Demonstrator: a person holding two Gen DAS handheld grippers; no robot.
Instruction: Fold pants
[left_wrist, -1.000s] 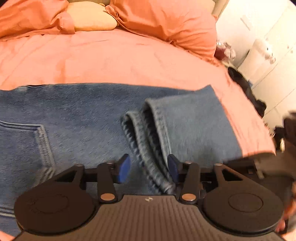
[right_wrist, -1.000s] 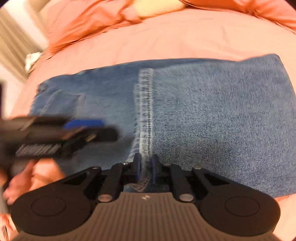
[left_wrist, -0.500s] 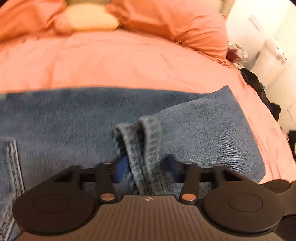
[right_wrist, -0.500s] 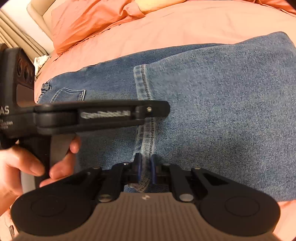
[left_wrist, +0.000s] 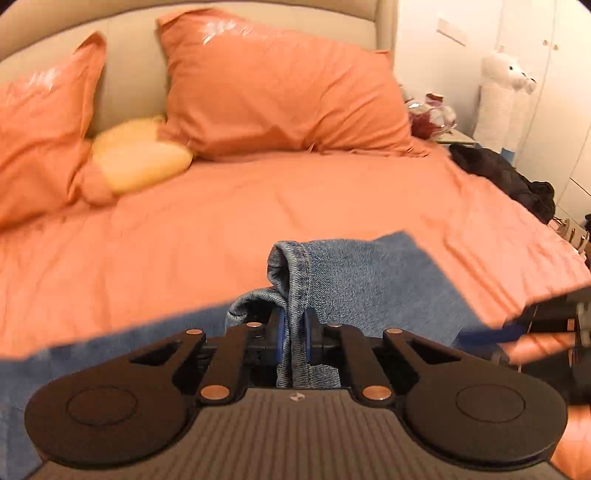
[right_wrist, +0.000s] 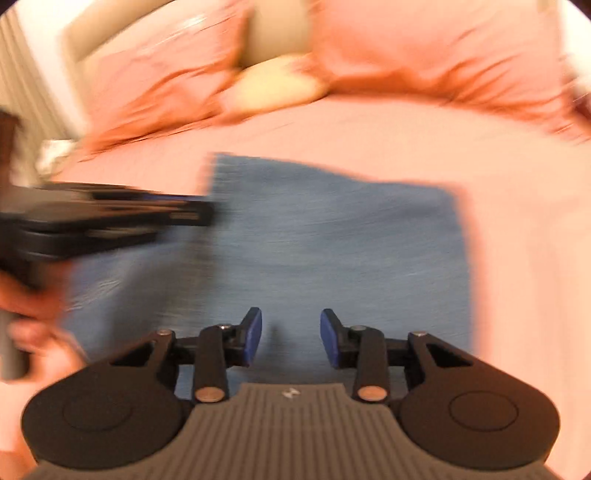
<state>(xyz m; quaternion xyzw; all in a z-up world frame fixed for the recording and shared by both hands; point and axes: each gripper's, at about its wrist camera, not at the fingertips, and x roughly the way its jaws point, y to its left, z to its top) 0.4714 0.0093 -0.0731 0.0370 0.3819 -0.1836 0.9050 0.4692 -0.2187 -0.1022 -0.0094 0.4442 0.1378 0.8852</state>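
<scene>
Left gripper, blue pads clamped on the stitched hem of the blue denim pants, holds that edge raised above the orange bed sheet. Right gripper, jaws spread wide and holding nothing, hovers over the folded denim lying flat on the bed. Two orange pillows rest against the beige headboard; the right wrist view is motion-blurred.

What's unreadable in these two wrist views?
- Left wrist: the jeans run behind the left gripper and off the lower edge; waistband and pockets unseen.
- Right wrist: motion blur smears the pillows and left gripper.
- Right gripper: contact with denim unclear.
</scene>
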